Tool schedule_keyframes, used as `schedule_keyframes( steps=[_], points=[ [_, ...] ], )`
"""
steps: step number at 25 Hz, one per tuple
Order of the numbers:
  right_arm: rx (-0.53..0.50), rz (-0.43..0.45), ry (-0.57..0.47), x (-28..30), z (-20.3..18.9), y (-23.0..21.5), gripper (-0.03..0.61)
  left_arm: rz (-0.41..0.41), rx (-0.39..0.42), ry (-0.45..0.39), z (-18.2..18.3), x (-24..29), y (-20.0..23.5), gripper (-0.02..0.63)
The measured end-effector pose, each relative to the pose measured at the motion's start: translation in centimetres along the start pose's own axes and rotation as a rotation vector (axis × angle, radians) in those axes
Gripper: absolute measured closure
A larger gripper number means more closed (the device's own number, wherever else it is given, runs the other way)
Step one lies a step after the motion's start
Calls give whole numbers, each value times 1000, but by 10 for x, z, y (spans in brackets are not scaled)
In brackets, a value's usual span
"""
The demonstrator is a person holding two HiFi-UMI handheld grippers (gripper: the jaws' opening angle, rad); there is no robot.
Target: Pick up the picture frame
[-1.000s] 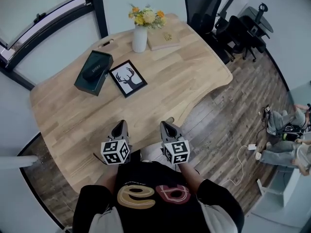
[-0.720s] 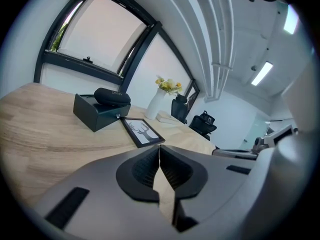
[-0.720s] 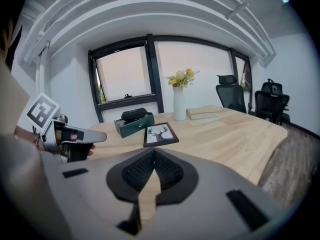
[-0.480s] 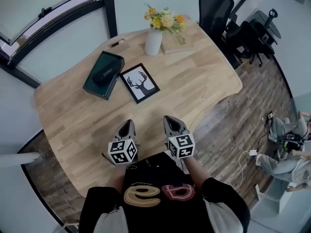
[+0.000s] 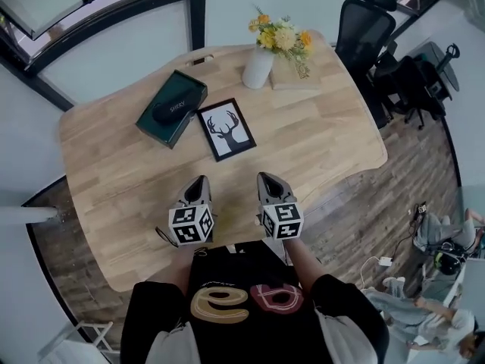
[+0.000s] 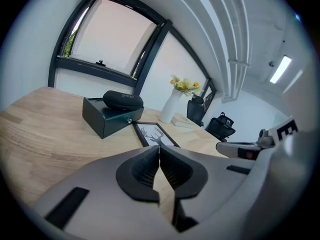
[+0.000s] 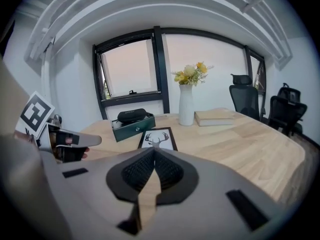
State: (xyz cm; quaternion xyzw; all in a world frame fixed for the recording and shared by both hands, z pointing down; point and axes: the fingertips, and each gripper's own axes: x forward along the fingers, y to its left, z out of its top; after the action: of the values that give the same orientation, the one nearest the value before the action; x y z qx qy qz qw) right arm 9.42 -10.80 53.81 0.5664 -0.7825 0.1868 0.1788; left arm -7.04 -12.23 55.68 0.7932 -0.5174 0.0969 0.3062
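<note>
A black picture frame [image 5: 227, 129] with a deer-head print lies flat in the middle of the wooden table [image 5: 318, 135]. The same frame [image 6: 156, 134] shows just past the jaws in the left gripper view, and the frame [image 7: 159, 138] lies straight ahead in the right gripper view. My left gripper [image 5: 199, 184] and right gripper [image 5: 267, 181] hover side by side over the table's near edge, well short of the frame. Both are shut with nothing between their jaws.
A dark green box [image 5: 172, 108] with a black case on top sits left of the frame. A white vase of flowers [image 5: 259, 65] and a book [image 5: 292, 78] stand at the far side. Office chairs [image 5: 364, 29] are beyond the table's right end.
The view has shifted so the table and frame sit more to the right and closer. Both grippers have edged forward over the table's near edge, still shut.
</note>
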Motion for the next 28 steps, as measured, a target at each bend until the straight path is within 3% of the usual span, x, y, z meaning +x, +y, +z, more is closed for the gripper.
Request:
schedule_keyframes(
  steps=[17,28],
  points=[
    [-21,-12,41,66,29,-42,567,83,72,28,36,53,16,595],
    [-84,14,78,117,51,-46,565,120,47,44,44,83,25,595]
  ],
)
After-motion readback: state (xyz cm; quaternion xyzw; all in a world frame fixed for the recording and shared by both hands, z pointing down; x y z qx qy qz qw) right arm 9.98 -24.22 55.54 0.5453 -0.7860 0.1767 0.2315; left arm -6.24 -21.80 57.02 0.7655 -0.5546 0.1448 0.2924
